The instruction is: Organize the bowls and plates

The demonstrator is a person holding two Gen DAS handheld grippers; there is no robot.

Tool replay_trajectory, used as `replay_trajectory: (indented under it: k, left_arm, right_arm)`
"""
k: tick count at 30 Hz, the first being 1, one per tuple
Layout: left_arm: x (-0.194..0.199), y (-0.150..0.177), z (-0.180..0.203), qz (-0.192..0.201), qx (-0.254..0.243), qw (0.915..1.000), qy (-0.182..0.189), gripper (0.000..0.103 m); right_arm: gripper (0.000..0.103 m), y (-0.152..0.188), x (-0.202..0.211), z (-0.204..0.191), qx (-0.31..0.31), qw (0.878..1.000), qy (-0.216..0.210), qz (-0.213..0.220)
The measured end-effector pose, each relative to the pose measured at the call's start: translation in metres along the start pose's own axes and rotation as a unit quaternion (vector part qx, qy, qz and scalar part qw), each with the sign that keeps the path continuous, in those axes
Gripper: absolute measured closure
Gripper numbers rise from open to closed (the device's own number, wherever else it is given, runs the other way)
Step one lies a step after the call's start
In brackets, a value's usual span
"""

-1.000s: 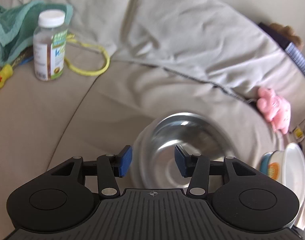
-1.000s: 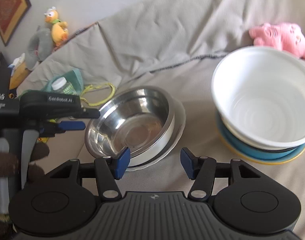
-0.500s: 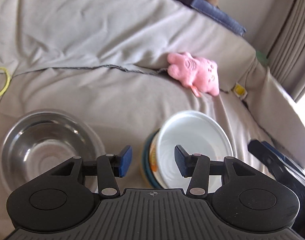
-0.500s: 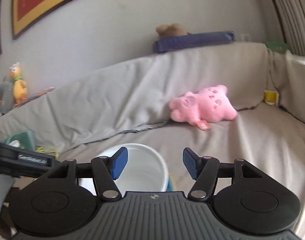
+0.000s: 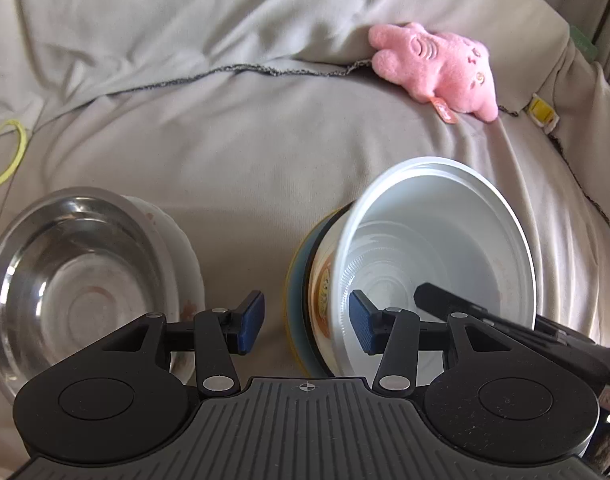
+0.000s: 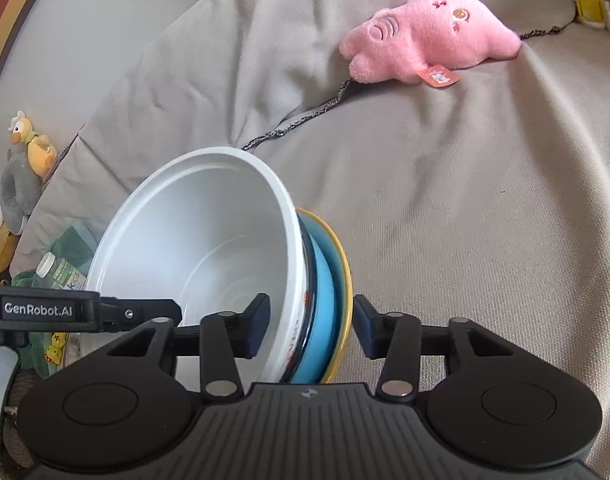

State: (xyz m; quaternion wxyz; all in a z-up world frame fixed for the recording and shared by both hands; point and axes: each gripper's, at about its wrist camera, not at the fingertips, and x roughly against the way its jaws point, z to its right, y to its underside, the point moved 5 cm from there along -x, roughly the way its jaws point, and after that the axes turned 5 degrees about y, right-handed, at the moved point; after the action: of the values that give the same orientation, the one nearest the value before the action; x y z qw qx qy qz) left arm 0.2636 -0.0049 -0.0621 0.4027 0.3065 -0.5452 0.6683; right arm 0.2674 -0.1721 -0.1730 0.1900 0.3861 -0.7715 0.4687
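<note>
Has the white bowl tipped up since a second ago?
Yes. The white bowl now tilts with its mouth turned away from the pink plush toy; before, it sat level on the blue bowl.

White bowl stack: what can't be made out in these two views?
- Right gripper, jaws closing around the white bowl wall: pad contact unclear; the stack's rims hide it.
- Dishes below it, blue bowl and yellow plate: only edges show.
- Left wrist view: the left gripper body hides the stack's near base.
</note>
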Motion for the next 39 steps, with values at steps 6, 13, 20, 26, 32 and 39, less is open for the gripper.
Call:
replay_trajectory:
  k: [6, 13, 20, 26, 32, 39]
  left_arm:
    - [-0.014, -0.005, 0.018, -0.037, -0.024, 0.9989, -0.015, 0.049]
    - [-0.020, -0.010, 0.029, -0.065, -0.045, 0.9959, -0.044, 0.043]
    - [-0.032, -0.006, 0.036, -0.085, -0.082, 0.9912, -0.059, 0.041]
    - [-0.034, -0.009, 0.033, -0.101, -0.060, 0.9913, -0.059, 0.041]
    - [-0.033, -0.008, 0.039, -0.111, -0.071, 0.9888, -0.070, 0.041]
    - [-0.034, -0.005, 0.041, -0.132, -0.087, 0.9850, -0.069, 0.041]
  right_arm:
    - [0.064, -0.001, -0.002, 0.005, -0.012, 1.000, -0.014, -0.005]
    - [0.063, 0.000, -0.003, 0.007, -0.030, 0.999, -0.026, -0.013]
    - [0.064, 0.000, -0.007, 0.012, -0.046, 0.998, -0.037, -0.022]
    - [0.065, 0.004, -0.005, 0.009, -0.041, 0.998, -0.034, -0.021]
    - [0.065, 0.002, -0.007, 0.011, -0.044, 0.998, -0.039, -0.024]
    - [0.065, 0.002, -0.007, 0.010, -0.040, 0.998, -0.037, -0.022]
